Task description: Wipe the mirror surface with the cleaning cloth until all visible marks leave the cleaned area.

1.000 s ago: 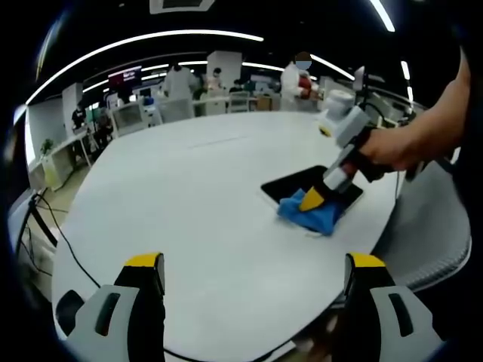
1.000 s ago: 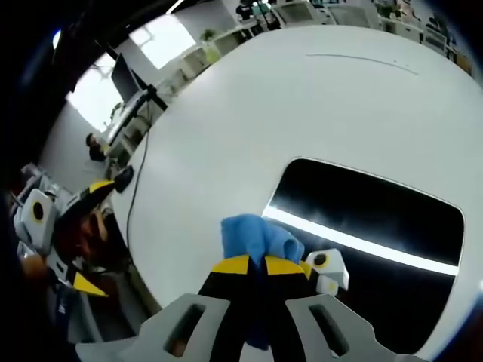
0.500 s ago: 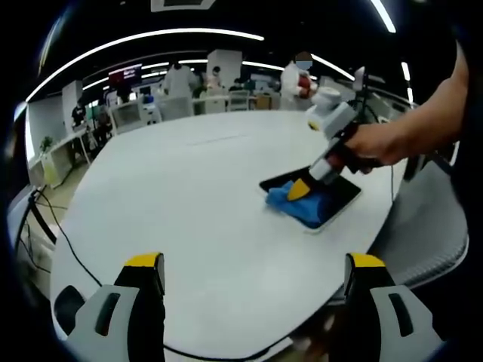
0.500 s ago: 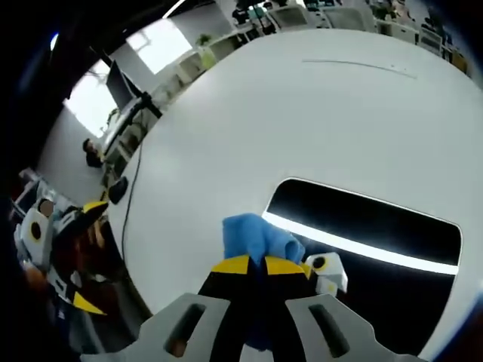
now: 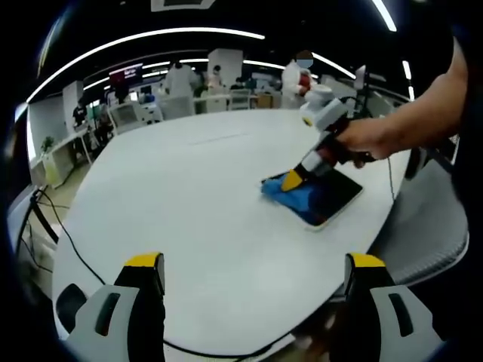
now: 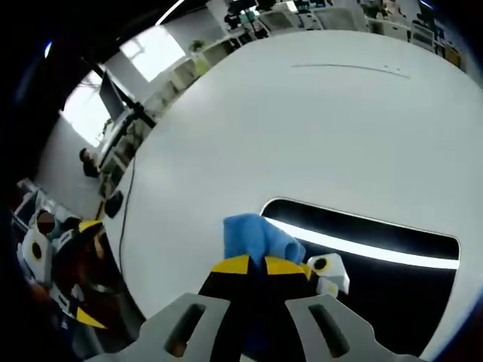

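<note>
Right claw (image 6: pixel 256 265), pinching the cloth (image 6: pixel 256 237) at the mirror (image 6: pixel 377 264) corner ahead on the table (image 6: pixel 302 128); left claw (image 5: pixel 253 264) spread, idle: best wiped with flat, overlapping strokes.

Left gripper (image 5: pixel 255 275) sat at 6 o'clock, jaws wide apart, nothing between them, over the white table (image 5: pixel 189 204). At 2 o'clock the right gripper (image 5: pixel 293 179) pressed the blue cloth (image 5: pixel 290 198) onto the mirror (image 5: pixel 332 194), hand (image 5: pixel 358 141) behind it.
</note>
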A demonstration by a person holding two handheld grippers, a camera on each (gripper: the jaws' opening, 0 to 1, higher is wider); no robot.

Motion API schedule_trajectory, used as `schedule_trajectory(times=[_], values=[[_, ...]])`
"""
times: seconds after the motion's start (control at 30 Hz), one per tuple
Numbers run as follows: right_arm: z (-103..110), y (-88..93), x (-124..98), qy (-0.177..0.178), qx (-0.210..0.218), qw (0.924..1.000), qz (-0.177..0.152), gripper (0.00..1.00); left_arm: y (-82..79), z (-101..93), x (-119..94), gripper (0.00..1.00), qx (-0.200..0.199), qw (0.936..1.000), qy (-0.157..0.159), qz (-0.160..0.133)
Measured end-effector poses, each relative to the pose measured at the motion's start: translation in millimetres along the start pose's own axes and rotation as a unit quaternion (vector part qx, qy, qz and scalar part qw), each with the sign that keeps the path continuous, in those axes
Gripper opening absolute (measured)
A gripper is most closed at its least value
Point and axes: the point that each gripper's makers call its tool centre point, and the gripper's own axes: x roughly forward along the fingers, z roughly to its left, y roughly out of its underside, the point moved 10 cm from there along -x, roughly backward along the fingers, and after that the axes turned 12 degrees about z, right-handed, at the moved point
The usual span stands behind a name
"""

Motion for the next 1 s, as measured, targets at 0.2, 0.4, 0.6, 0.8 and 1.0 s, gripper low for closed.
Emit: schedule_trajectory(times=[0.2,0.4,0.6,0.8,1.0], values=[[-2.0,-13.2,2.9,0.008,-0.019,0.9998,0.005,0.00,3.2,0.8,0.2,0.99,-0.010,0.9999,0.001,0.008],[-4.6,-21.0,3.7,0.015,-0.020,0.9997,0.005,0.00,2.5,0.9,0.7,0.99,-0.011,0.9999,-0.001,0.008],[-5.3,-29.8,5.4,0.022,-0.033,0.9992,0.007,0.00,1.9,3.1,3.5,0.99,-0.008,0.9999,-0.001,0.008],[-5.8,-40.7,7.1,0.045,-0.072,0.9963,0.012,0.00,0.9,3.6,1.9,0.99,-0.008,0.9999,-0.003,0.010],[-6.5,-43.4,9.3,0.049,-0.074,0.9960,0.012,0.00,3.0,2.6,0.4,0.99,-0.011,0.9999,-0.004,0.011]])
